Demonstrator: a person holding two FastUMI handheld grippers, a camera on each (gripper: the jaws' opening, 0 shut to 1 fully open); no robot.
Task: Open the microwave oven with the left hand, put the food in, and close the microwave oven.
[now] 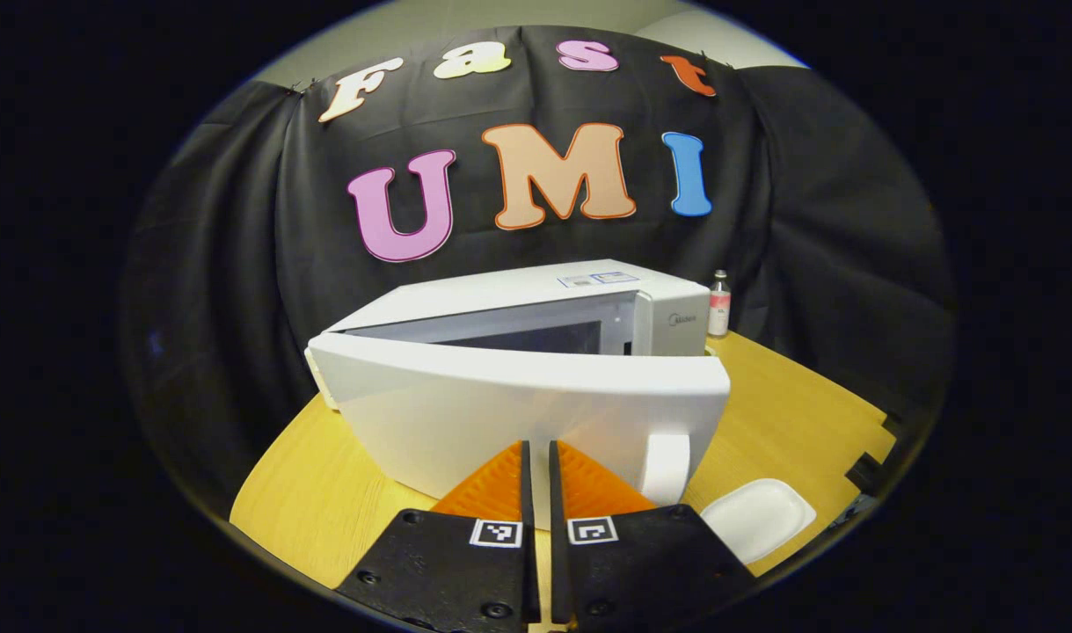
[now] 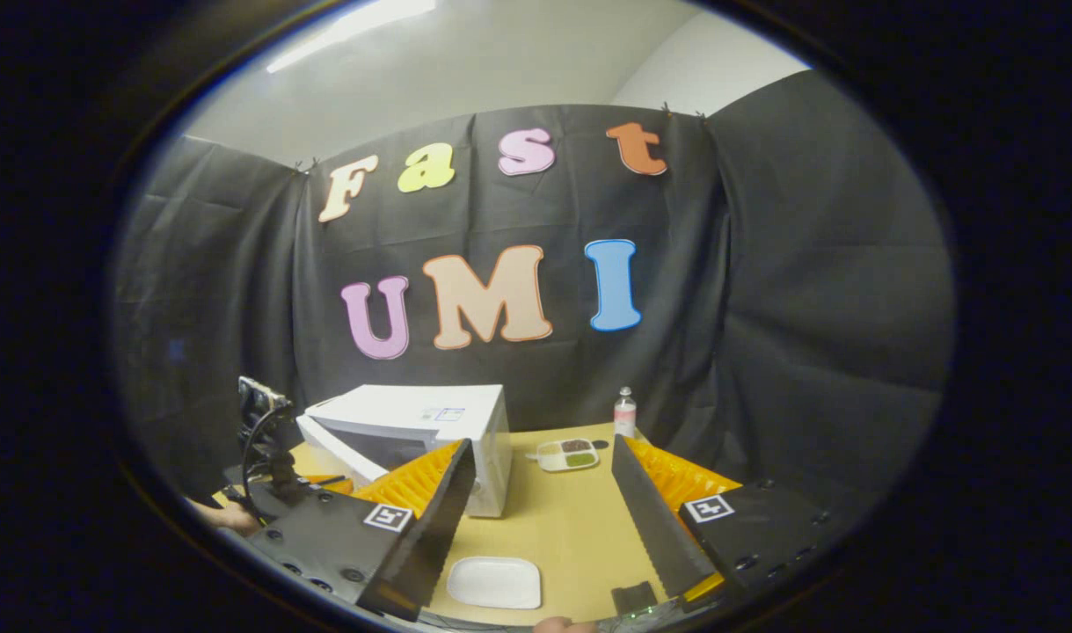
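White is the colour of the microwave oven [image 1: 536,352], which stands on the wooden table [image 1: 791,413] in front of the black cloth wall. In the left gripper view its door [image 1: 518,413] is swung partly open, so a dark gap shows between the top edge of the door and the body. The door handle [image 1: 665,466] is at the right end of the door, just beside the left gripper [image 1: 536,457]. The two fingers of this gripper are brought together with only a thin slit between them, and nothing is between them; their tips are in front of the lower part of the door, but I cannot tell if they touch it. A white empty dish [image 1: 758,517] lies on the table to the right of the gripper, near the handle. A small bottle [image 1: 718,303] stands behind the oven at the cloth.

In the right gripper view, the right gripper [image 2: 544,457] is held high over the table, and its fingers are spread wide apart with nothing in them. Between the fingers, farther away, the food tray [image 2: 569,454] with dark and green portions lies on the table to the right of the oven, near the bottle. The food is therefore outside the oven.
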